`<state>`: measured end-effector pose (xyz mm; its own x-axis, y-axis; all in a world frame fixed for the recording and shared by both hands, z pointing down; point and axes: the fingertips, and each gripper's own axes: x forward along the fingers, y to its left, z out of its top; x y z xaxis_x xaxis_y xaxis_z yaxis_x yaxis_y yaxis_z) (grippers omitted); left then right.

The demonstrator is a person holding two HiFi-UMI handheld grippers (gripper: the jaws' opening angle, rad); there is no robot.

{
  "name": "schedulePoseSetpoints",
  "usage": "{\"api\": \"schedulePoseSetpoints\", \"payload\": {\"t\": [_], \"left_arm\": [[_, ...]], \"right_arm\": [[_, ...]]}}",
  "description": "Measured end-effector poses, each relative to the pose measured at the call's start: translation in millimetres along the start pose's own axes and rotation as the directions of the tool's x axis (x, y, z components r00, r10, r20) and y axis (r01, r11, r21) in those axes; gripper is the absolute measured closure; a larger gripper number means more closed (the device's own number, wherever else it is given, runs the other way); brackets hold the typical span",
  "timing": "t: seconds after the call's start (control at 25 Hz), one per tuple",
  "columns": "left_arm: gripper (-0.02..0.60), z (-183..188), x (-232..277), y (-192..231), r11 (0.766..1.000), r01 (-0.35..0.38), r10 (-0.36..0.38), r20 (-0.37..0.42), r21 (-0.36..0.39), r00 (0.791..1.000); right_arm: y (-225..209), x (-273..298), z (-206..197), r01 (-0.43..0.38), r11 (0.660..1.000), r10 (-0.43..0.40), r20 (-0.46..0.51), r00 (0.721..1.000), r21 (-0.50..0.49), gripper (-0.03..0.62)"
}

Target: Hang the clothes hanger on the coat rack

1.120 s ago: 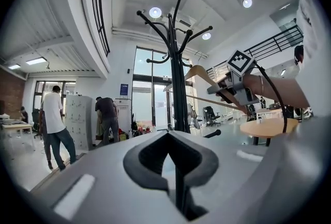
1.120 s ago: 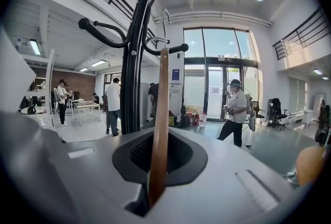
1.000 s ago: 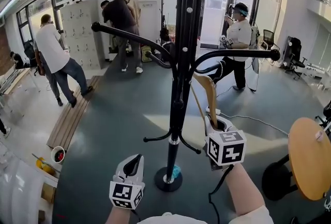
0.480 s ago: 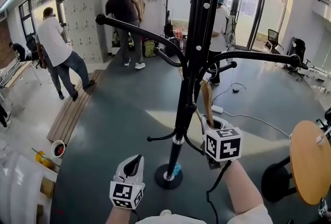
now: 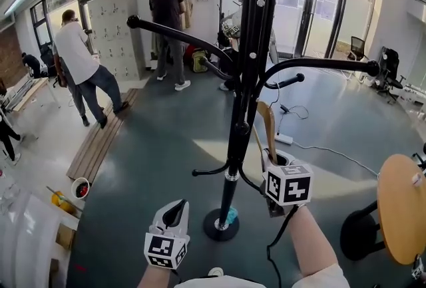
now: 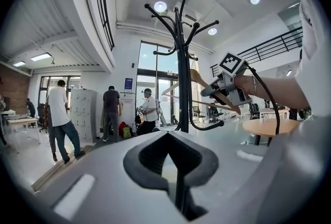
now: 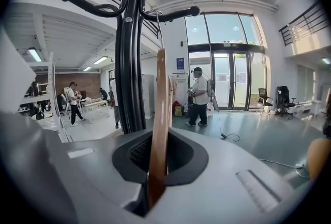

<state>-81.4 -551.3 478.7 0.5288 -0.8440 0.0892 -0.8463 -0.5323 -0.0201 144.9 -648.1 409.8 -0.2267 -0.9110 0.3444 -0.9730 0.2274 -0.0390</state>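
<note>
Firmly clamped, the right gripper [image 5: 274, 160] pinches the wooden clothes hanger [image 5: 268, 126], which rises straight out of its jaws, just beside the coat rack [image 5: 234, 140] pole. Lower down, the left gripper [image 5: 175, 212] has its jaws together on nothing.

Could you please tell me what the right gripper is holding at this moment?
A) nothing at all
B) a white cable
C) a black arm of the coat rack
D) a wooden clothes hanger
D: in the right gripper view, the right gripper has its jaws shut on the wooden clothes hanger, which rises beside the pole of the black coat rack.
</note>
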Motion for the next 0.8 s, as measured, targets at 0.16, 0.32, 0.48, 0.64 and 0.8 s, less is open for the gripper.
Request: {"api": "schedulePoseSetpoints", "payload": {"t": [0.16,0.32,0.48,0.64,0.8], "left_arm": [[0.581,2,-9,-15,1.000,0.000,0.000,-0.003,0.008,1.000],[0.581,11,-15,-40,1.000,0.002,-0.002,0.002,0.018,1.000],[0.581,18,-26,-61,1.000,-0.003,0.003,0.015,0.019,1.000],[0.581,17,-39,-94,1.000,0.003,-0.003,0.025,0.023,1.000],[0.581,20,-57,-124,1.000,0.005,-0.006,0.033,0.027,0.999]], "right_arm": [[1,-14,3,-0.027,0.999,0.026,0.056,0.998,0.026,0.515],[-9,-44,9,-0.035,0.999,0.033,0.143,0.989,0.014,0.353],[-11,-88,14,-0.052,0.999,0.050,0.216,0.975,0.005,0.313],[-19,-145,3,-0.045,0.999,0.040,0.280,0.959,0.010,0.359],[-24,-194,-24,0.003,1.000,-0.008,0.293,0.956,0.020,0.489]]}}
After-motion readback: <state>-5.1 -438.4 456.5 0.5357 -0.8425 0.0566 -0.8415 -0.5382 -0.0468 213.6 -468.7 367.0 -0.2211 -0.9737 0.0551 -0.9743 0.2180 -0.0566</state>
